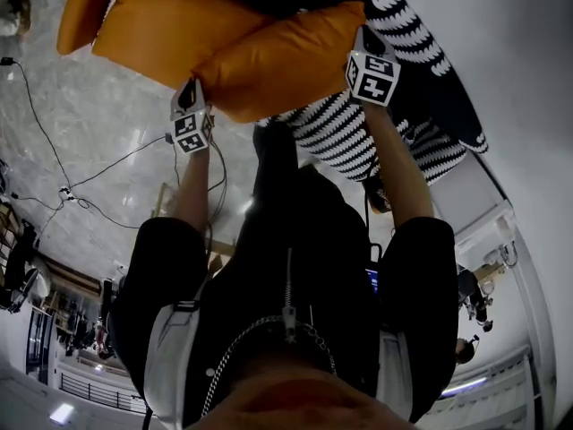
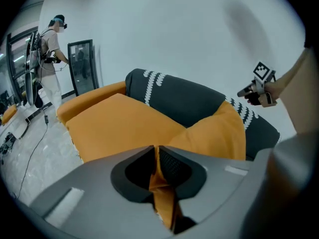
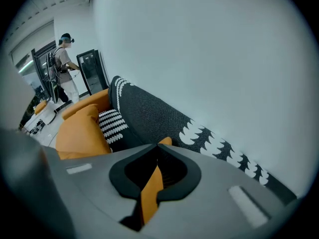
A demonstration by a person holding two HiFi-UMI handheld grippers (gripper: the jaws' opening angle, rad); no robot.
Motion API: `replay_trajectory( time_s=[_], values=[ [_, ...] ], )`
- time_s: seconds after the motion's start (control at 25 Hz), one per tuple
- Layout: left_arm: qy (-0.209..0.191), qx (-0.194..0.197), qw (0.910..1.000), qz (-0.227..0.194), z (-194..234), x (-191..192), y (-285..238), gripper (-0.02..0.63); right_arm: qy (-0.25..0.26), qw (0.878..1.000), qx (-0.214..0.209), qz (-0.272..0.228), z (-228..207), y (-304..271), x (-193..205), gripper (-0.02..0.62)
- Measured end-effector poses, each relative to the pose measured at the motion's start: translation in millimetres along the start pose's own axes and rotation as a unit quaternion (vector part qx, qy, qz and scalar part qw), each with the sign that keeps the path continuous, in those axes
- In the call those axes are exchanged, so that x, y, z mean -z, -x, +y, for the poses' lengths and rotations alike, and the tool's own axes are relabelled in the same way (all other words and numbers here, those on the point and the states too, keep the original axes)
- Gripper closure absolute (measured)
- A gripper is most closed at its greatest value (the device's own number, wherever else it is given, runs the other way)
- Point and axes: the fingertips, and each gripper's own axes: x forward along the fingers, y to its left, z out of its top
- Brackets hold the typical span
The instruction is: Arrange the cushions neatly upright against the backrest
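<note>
1. Both claws were clamped on one orange cushion [image 1: 277, 61], the left claw [image 2: 155, 158] at its left corner and the right claw [image 3: 155, 171] at its right, in front of the dark backrest [image 3: 149, 111].
2. It seemed light, soft and floppy, so the corner seams suited gripping.

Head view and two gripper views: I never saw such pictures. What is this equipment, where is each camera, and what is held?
A person holds a hand-held gripper in each hand. The head view is from a camera on the person's head, looking down. Each gripper view is from a camera on that gripper, facing its jaws. The left hand-held gripper and the right hand-held gripper each pinch an edge of one smooth orange cushion, at a dark grey patterned sofa with a black-and-white striped cushion.
</note>
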Motion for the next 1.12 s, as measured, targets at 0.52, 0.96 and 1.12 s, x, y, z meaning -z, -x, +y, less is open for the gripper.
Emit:
replay_trajectory(
  time_s=[0.52,0.96,1.12],
  values=[
    [0.03,0.017,0.9993,0.013,-17,45,51,0.569,0.071,0.996,-0.014,0.055,-3,-35,10,0.425],
    [-0.008,0.049,0.998,0.039,-46,55,101,0.569,0.046,0.997,-0.012,0.056,-14,38,51,0.558],
    [-0.041,0.069,0.995,0.06,-66,67,119,0.569,0.048,0.998,-0.021,0.04,-23,72,73,0.558]
  ],
)
